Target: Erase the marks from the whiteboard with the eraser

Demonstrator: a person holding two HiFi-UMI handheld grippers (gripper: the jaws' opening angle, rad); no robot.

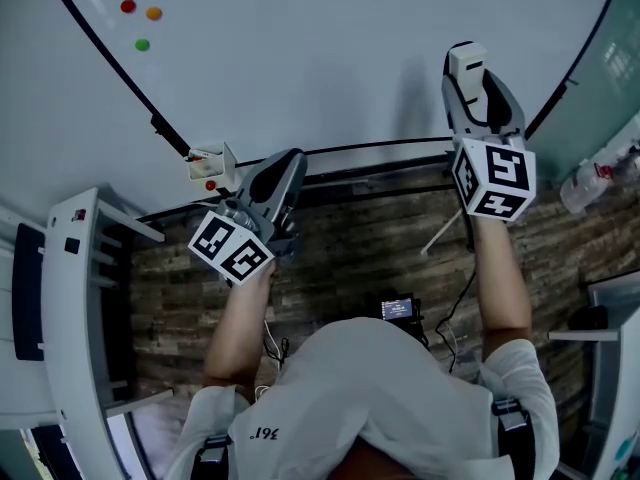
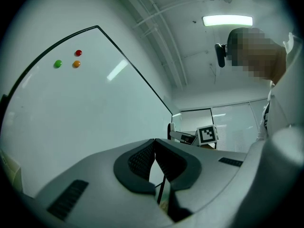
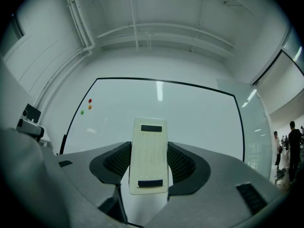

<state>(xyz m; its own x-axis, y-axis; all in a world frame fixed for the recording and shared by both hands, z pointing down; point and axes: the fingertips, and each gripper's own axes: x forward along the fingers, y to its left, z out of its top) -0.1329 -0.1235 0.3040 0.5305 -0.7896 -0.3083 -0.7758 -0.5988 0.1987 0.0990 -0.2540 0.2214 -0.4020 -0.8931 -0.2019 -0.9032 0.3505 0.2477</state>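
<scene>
Three magnets on the one whiteboard around 11 o'clock: red, orange, green. Two grippers. The left gripper is near centre at 9 o'clock, jaws pinched together. The right gripper at 2 o'clock clamps the single eraser, in front of the board.

The white shirt carries a small print, seemingly "361°".

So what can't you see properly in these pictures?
Whiteboard: cut off by the head view's edges; faint marks would be too small to see.
Eraser: right gripper view shows one face only; the other faces away, toward the board.
Small box by the board: head view, contents too small.
</scene>
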